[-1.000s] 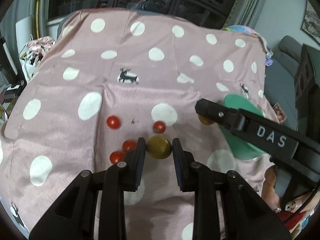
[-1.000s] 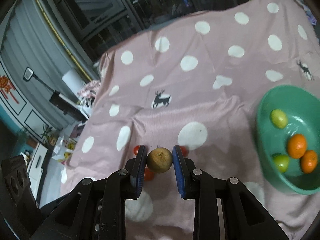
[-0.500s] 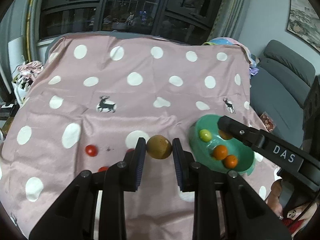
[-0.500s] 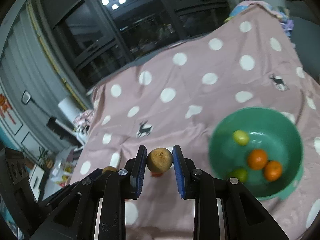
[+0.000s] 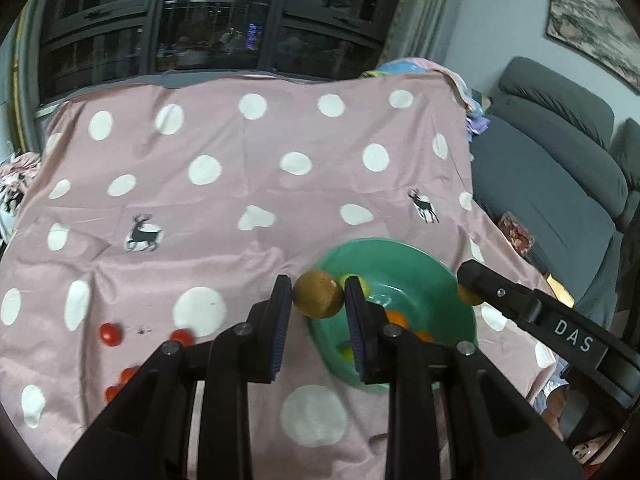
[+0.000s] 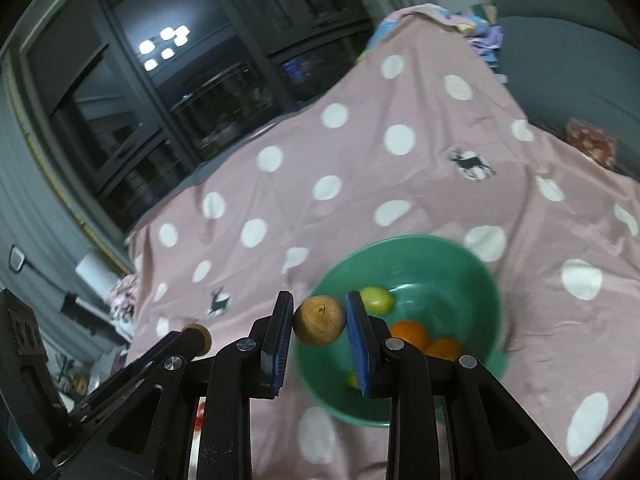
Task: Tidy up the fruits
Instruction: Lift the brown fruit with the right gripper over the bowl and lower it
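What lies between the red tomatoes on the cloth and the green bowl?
In the left wrist view, only bare pink dotted cloth lies between the red tomatoes and the green bowl; the left hand-held gripper partly hides that stretch.

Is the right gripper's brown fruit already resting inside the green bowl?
No. The brown fruit is clamped in the right gripper, above the green bowl.

Round brown fruits (image 5: 318, 294) (image 6: 319, 321) held above green bowl (image 6: 472, 276) of citrus.

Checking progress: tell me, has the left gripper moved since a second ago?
Yes. The left gripper, shut on a brown fruit, has moved right from the red tomatoes to the green bowl.
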Demonstrator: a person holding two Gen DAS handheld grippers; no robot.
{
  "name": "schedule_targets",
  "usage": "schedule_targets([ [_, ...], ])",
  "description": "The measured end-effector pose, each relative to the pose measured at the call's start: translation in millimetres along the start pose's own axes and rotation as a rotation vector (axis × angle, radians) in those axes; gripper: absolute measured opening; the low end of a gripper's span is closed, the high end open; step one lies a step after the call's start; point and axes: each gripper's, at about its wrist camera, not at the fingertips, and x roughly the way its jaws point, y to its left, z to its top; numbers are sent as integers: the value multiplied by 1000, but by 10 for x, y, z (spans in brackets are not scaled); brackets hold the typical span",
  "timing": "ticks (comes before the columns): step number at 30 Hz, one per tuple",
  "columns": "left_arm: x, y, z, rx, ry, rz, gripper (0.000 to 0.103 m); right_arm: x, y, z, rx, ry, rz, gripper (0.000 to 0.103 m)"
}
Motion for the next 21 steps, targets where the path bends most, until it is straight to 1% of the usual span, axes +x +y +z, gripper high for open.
schedule_targets([
  [5, 238, -187, -26, 29, 42, -12, 27, -6, -244, 42, 43, 8, -42, 29],
  [11, 473, -296, -67, 44, 86, -13, 27, 55, -484, 43, 92, 39, -59, 29],
  [21, 738, -451, -162, 75, 143, -14, 27, 240, -671, 19, 128, 116, -81, 29],
])
